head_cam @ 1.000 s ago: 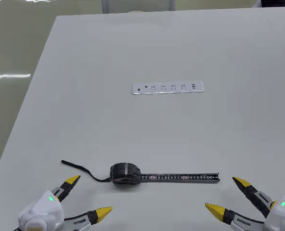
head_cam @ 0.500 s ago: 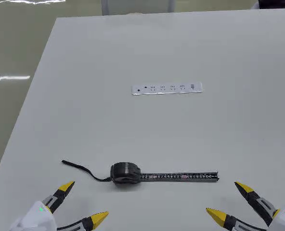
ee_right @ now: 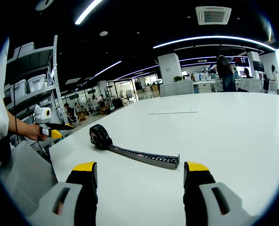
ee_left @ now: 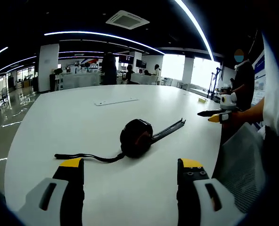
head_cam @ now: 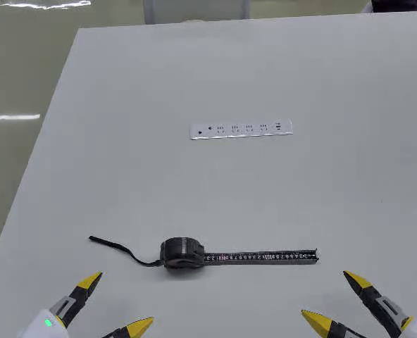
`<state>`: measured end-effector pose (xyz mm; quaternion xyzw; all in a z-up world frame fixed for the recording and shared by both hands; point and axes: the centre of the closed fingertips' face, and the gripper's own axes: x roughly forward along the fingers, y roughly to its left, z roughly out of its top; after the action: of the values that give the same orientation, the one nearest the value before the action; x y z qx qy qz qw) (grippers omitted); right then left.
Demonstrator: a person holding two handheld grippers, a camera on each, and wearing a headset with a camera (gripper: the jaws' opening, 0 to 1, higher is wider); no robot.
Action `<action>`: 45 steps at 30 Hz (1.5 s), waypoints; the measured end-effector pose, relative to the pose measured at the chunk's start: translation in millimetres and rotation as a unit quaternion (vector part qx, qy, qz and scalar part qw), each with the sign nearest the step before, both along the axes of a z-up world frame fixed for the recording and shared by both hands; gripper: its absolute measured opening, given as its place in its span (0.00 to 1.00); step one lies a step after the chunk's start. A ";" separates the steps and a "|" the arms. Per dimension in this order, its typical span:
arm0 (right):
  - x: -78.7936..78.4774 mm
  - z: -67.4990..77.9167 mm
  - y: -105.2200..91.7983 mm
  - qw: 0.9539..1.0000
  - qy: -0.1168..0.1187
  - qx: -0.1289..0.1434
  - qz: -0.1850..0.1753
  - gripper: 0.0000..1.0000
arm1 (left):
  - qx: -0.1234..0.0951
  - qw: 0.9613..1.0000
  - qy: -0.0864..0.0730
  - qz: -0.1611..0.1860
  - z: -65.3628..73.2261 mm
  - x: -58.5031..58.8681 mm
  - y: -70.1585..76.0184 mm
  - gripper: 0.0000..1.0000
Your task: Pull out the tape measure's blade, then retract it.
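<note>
A black tape measure (head_cam: 182,253) lies on the white table (head_cam: 215,190), its dark blade (head_cam: 261,257) drawn out to the right and its wrist strap (head_cam: 117,248) trailing left. The case (ee_left: 136,137) and blade tip (ee_right: 170,162) lie ahead of each gripper. My left gripper (head_cam: 111,305) is open at the near left, short of the strap. My right gripper (head_cam: 334,301) is open at the near right, just short of the blade's end. Nothing is between either pair of yellow-tipped jaws.
A white power strip (head_cam: 241,129) lies flat further back on the table. The table's left edge (head_cam: 36,155) drops to a glossy floor. People and shelves stand in the background of both gripper views.
Both grippers have drawn back toward me and sit lower in the head view. The tape measure and its drawn-out blade have not moved.
</note>
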<state>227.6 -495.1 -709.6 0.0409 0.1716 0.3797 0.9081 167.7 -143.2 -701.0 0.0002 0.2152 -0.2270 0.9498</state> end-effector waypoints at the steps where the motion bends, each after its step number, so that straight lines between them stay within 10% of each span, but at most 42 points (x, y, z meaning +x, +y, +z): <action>1: -1.2 0.4 0.0 1.000 0.000 0.000 -0.002 0.75 | 0.002 1.000 -0.001 0.001 0.4 -1.0 0.1 0.80; 20: -18.5 -2.7 -7.3 1.000 0.003 -0.008 0.001 0.76 | -0.008 1.000 -0.001 0.014 3.4 -20.2 -1.6 0.80; 45: -17.9 -4.8 -8.7 1.000 0.008 -0.007 -0.001 0.75 | -0.004 1.000 0.007 0.014 1.3 -13.6 -7.4 0.79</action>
<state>209.7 -503.8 -714.4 0.0377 0.1819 0.3775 0.9072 154.1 -150.6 -699.6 -0.0086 0.2210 -0.2148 0.9513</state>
